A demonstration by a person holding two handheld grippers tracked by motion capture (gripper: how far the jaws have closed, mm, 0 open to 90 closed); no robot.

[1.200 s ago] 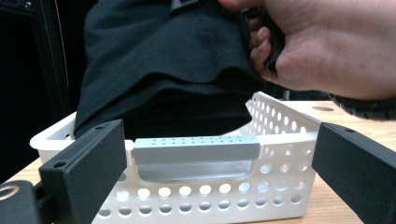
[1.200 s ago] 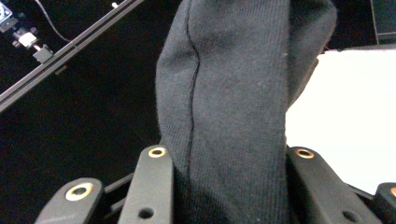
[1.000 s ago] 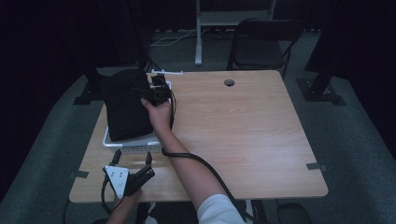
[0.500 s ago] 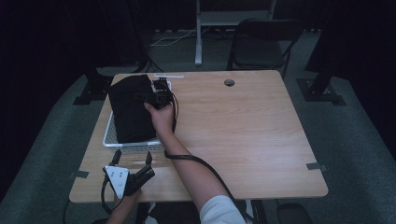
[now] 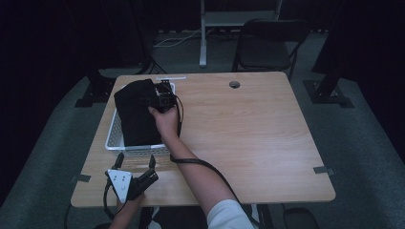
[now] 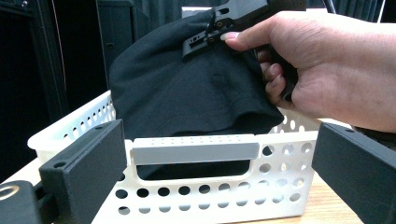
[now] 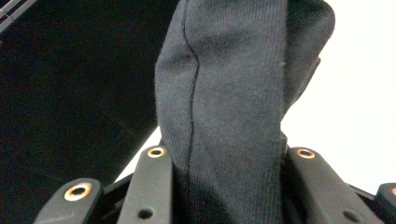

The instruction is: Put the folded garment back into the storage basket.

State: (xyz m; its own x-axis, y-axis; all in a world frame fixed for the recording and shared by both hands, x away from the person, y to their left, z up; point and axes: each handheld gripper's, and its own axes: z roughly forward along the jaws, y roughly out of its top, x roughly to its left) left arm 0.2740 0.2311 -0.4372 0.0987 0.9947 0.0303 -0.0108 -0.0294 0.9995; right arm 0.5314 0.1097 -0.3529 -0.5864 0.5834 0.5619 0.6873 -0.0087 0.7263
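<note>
Black garment [image 5: 136, 112] bunched up at centre left of the high view, hanging into the white perforated basket [image 5: 113, 135] on the wooden surface [image 5: 258, 129]. Right hand-held gripper [image 5: 160, 98] clamped on the cloth at its upper right edge; in the right gripper view, fabric [image 7: 229, 93] pinched tight between the two black jaws. Left hand-held gripper [image 5: 135, 162] resting at lower left of the high view, just short of the basket's near wall, jaws spread wide and empty. In the left gripper view, basket handle slot [image 6: 194, 151] straight ahead, garment [image 6: 187, 93] above it.
</note>
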